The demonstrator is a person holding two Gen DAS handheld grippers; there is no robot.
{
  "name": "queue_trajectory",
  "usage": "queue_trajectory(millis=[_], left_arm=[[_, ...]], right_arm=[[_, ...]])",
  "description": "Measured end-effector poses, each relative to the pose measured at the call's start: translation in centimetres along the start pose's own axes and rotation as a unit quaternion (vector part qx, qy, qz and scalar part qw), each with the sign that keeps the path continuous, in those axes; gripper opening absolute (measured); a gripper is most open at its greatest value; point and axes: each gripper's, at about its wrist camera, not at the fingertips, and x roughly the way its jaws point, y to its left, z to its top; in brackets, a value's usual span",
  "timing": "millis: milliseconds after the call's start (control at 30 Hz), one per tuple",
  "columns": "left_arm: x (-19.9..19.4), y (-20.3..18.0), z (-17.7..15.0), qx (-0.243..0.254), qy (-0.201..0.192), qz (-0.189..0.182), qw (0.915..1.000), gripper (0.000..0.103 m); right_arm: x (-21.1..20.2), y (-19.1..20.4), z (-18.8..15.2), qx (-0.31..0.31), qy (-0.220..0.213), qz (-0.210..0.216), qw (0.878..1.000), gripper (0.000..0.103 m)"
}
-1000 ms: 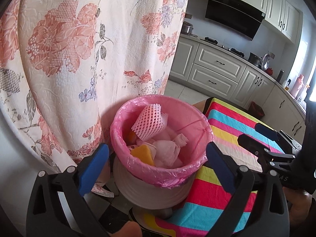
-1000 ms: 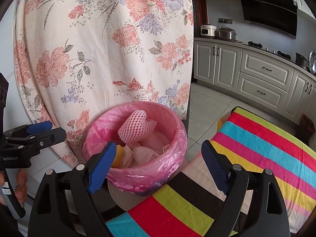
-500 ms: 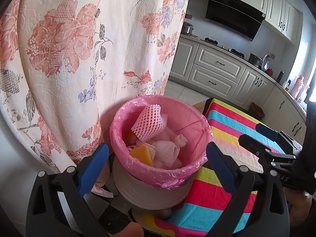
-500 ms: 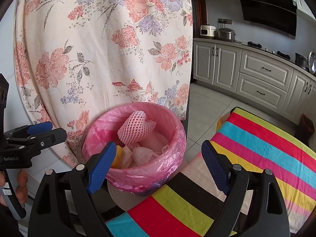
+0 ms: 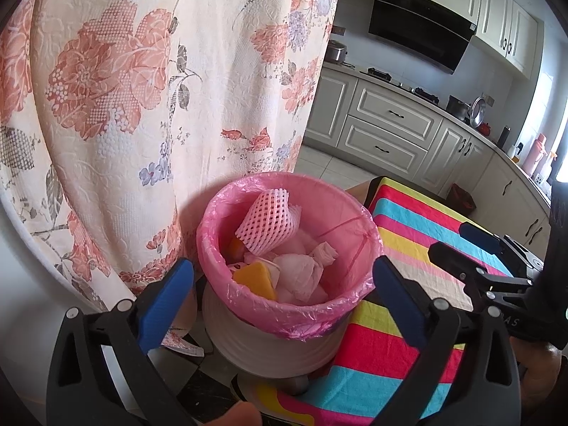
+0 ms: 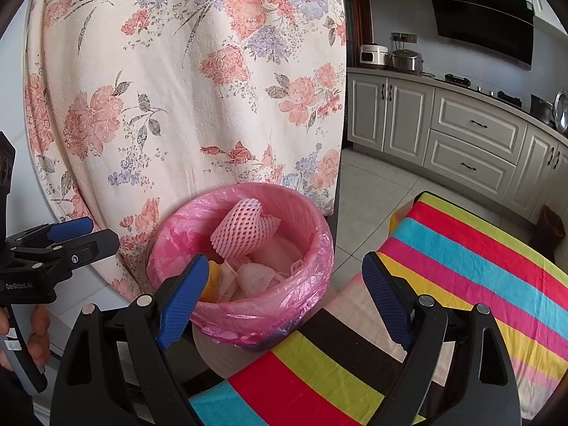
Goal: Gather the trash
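Trash, collected: your round white bin [image 5: 269,348] with its pink plastic liner [image 5: 227,213] stands on the floor just left of the striped cloth, against the hanging floral fabric.

- Contents, as your left wrist view shows them: pink foam fruit net [image 5: 266,220] on top toward the far side; crumpled white tissue wad [image 5: 298,273] in the middle; orange-yellow sponge-like piece [image 5: 255,280] at the near left. Your right wrist view shows the same net [image 6: 241,234] above the tissues [image 6: 255,277].
- Left gripper [image 5: 284,298]: you hold it over the near rim of the bin, blue-padded fingers [image 5: 167,301] spread wide to either side of the liner, nothing between them. From the right wrist view it appears at the far left [image 6: 88,236], with your hand [image 6: 35,333] on its handle; its fingertips sit close in that side-on view.
- Right gripper [image 6: 284,298]: you hold it near the bin's right side, above the cloth edge, blue fingers [image 6: 181,298] wide apart and gripping nothing. In the left wrist view it shows at the right edge [image 5: 458,245].
- Multicoloured striped cloth [image 6: 461,269]: covers a surface right of the bin, touching the liner's near right edge.
- Cream floral curtain-like fabric [image 6: 184,88]: hangs behind and left of the bin.
- Pale grey kitchen cabinets [image 6: 472,142] and black range hood [image 6: 482,10]: far right.
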Motion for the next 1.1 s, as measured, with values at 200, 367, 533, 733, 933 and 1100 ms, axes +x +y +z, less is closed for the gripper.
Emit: queue_trajectory(millis=[200,367,533,733,933,1100], left_arm=[[0.01,-0.03,0.04,0.000,0.000,0.000,1.0000,0.098],[-0.01,-0.03,-0.02,0.001,0.001,0.000,1.0000,0.098],[0.04,-0.04,0.02,0.000,0.000,0.000,1.0000,0.098],[0.04,-0.05,0.04,0.001,0.000,0.002,1.0000,0.098],[0.07,-0.06,0.05,0.000,0.000,0.001,1.0000,0.098],[0.24,-0.13,-0.04,0.000,0.004,-0.001,1.0000,0.098]], right_arm=[[0.00,-0.07,0.00,0.001,0.000,0.000,1.000,0.083],[-0.02,-0.02,0.03,0.000,0.000,0.001,1.000,0.083],[-0.02,-0.01,0.05,0.000,0.000,0.001,1.000,0.083],[-0.01,-0.01,0.05,0.000,0.001,0.001,1.000,0.083],[-0.01,-0.03,0.03,0.000,0.001,0.001,1.000,0.083],[0.01,-0.01,0.02,0.000,0.001,0.001,1.000,0.083]])
